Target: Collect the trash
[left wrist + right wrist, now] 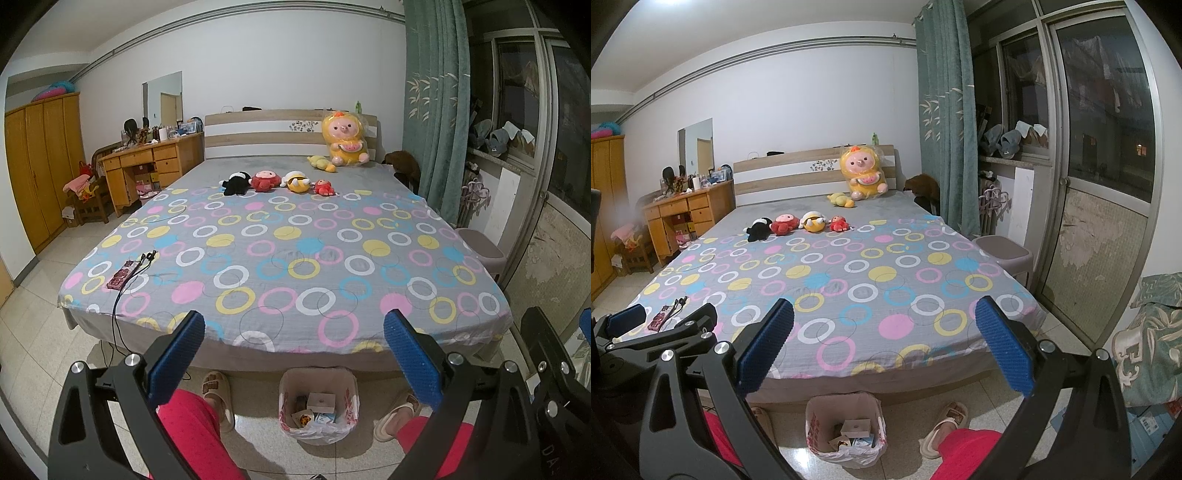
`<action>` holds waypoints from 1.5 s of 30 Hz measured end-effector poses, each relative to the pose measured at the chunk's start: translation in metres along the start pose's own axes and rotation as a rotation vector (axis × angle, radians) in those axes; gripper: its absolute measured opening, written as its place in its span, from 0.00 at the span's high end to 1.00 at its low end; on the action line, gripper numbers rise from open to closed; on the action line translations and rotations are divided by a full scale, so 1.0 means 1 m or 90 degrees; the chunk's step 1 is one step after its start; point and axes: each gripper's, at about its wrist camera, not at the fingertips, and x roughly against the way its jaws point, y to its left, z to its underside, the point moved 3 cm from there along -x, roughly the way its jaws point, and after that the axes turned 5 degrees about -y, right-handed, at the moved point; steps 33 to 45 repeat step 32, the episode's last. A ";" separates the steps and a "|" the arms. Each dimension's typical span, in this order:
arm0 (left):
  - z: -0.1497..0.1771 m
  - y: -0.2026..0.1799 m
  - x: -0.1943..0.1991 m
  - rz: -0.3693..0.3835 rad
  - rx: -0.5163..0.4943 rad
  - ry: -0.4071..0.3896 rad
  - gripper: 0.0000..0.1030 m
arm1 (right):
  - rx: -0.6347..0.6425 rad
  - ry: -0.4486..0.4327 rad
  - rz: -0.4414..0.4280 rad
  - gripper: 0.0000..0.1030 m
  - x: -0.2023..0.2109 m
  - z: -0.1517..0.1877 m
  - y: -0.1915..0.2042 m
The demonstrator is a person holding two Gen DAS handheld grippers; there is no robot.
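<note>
A small bin lined with a white plastic bag [318, 404] [846, 430] stands on the tiled floor at the foot of the bed, between a person's feet. Inside it lie a beige box and several small packets. My left gripper [293, 350] hangs open above and in front of the bin, with nothing between its blue pads. My right gripper [884, 345] is open too and holds nothing; the bin sits below it, slightly left. The left gripper's fingers [628, 317] show at the left edge of the right wrist view.
A bed [280, 254] with a circle-patterned sheet fills the middle. Plush toys [277, 182] sit near its head, and a power strip with a cable [123, 273] lies at its left edge. A person's red trouser legs and slippers [218, 398] flank the bin. A purple stool [1004, 254] stands right.
</note>
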 end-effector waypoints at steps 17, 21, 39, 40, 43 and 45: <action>0.001 -0.001 0.002 -0.015 0.001 -0.007 0.08 | -0.001 -0.001 0.001 0.06 0.001 0.002 0.001; 0.000 0.000 0.005 -0.022 -0.001 -0.012 0.08 | -0.003 -0.001 0.001 0.06 0.001 0.002 0.001; -0.006 0.001 0.005 -0.022 -0.004 -0.010 0.08 | 0.000 -0.001 0.002 0.06 0.002 0.001 0.005; -0.006 0.001 0.005 -0.022 -0.004 -0.010 0.08 | 0.000 -0.001 0.002 0.06 0.002 0.001 0.005; -0.006 0.001 0.005 -0.022 -0.004 -0.010 0.08 | 0.000 -0.001 0.002 0.06 0.002 0.001 0.005; -0.006 0.001 0.005 -0.022 -0.004 -0.010 0.08 | 0.000 -0.001 0.002 0.06 0.002 0.001 0.005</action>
